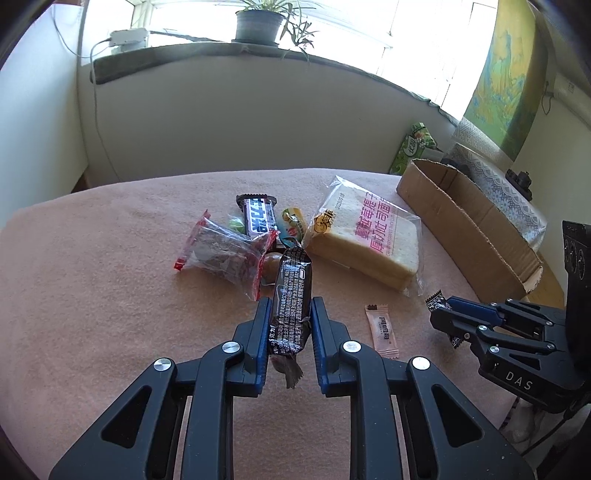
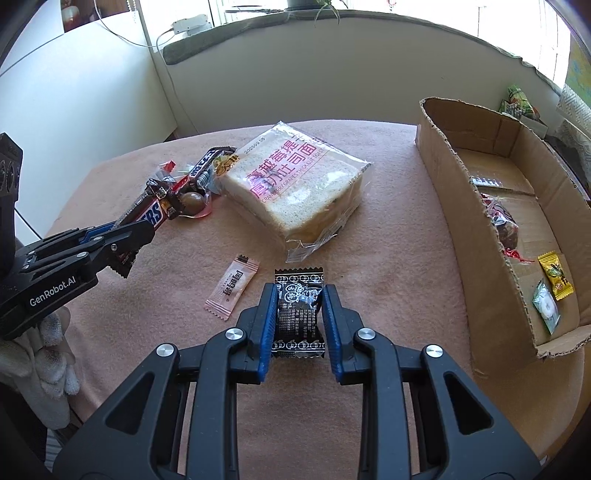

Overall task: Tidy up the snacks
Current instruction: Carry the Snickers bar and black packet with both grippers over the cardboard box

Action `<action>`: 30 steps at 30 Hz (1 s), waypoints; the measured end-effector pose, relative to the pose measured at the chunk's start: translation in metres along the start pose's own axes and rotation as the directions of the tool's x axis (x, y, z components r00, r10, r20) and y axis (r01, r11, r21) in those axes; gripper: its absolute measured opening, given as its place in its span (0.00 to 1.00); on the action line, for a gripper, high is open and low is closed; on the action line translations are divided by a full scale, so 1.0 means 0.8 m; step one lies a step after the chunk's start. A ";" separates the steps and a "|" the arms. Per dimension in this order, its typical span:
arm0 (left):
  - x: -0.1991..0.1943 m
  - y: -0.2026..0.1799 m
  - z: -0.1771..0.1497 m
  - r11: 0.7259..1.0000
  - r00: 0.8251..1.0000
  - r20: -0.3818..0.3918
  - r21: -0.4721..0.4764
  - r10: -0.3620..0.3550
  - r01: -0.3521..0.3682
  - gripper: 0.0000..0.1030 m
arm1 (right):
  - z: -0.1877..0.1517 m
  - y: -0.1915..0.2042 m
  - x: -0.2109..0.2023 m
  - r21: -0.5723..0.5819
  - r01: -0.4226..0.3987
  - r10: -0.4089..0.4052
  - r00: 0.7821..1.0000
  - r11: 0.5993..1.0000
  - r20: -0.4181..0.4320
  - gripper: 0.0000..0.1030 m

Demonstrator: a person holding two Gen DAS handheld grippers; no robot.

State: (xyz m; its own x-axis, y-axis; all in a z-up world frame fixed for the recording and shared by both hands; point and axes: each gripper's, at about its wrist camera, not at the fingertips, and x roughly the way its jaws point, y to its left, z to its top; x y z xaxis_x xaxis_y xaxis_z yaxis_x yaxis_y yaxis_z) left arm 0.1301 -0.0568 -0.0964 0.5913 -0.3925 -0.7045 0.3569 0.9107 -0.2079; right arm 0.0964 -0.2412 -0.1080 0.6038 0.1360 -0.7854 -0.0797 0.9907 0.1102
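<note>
The cardboard box (image 2: 458, 206) holds a yellow candy (image 2: 555, 275), a green packet (image 2: 546, 305) and a red bag (image 2: 504, 225). Left of the box, the left claw (image 1: 289, 314) grips a chocolate bar (image 1: 291, 299) and the right claw (image 2: 300, 306) clasps a black packet (image 2: 299, 314).

Home room: potted plant (image 1: 256, 22) on windowsill (image 1: 166, 59).

"GenRobot.AI" on left gripper (image 2: 146, 230)

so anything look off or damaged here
Only the cardboard box: its near corner and top edges are torn and ragged. The bagged bread and loose snacks on the pink cloth look intact.
</note>
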 end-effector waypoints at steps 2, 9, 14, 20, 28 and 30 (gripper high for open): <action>-0.006 -0.005 0.003 1.000 1.000 0.014 0.004 -0.007 0.007 0.18 | 0.000 0.001 -0.006 0.002 -0.004 0.004 1.000 1.000 0.015 0.25; -0.014 -0.039 0.020 0.999 0.998 0.050 0.037 -0.040 0.038 0.18 | 0.003 -0.010 -0.036 0.015 -0.007 0.006 0.998 1.000 0.069 0.25; -0.004 -0.068 0.036 0.996 0.996 0.064 0.062 -0.063 0.059 0.18 | 0.007 -0.033 -0.062 0.035 0.003 -0.006 0.994 0.999 0.109 0.25; 0.011 -0.103 0.054 0.992 0.994 0.071 0.100 -0.089 0.082 0.18 | 0.014 -0.069 -0.090 0.075 0.023 -0.034 0.988 0.997 0.149 0.25; 0.030 -0.151 0.077 0.982 0.990 0.076 0.154 -0.123 0.110 0.18 | 0.023 -0.121 -0.105 0.124 0.050 -0.071 0.982 0.991 0.177 0.25; 0.036 -0.161 0.083 0.979 0.989 0.074 0.166 -0.131 0.118 0.18 | 0.025 -0.132 -0.105 0.132 0.057 -0.080 0.981 0.990 0.177 0.25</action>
State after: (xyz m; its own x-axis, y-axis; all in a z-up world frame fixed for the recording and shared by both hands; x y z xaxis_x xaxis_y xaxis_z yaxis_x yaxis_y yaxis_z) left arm 0.1492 -0.1940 -0.0447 0.5909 -0.5172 -0.6191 0.5388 0.8242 -0.1742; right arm 0.0695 -0.3574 -0.0415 0.7390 0.0530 -0.6716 0.0604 0.9877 0.1444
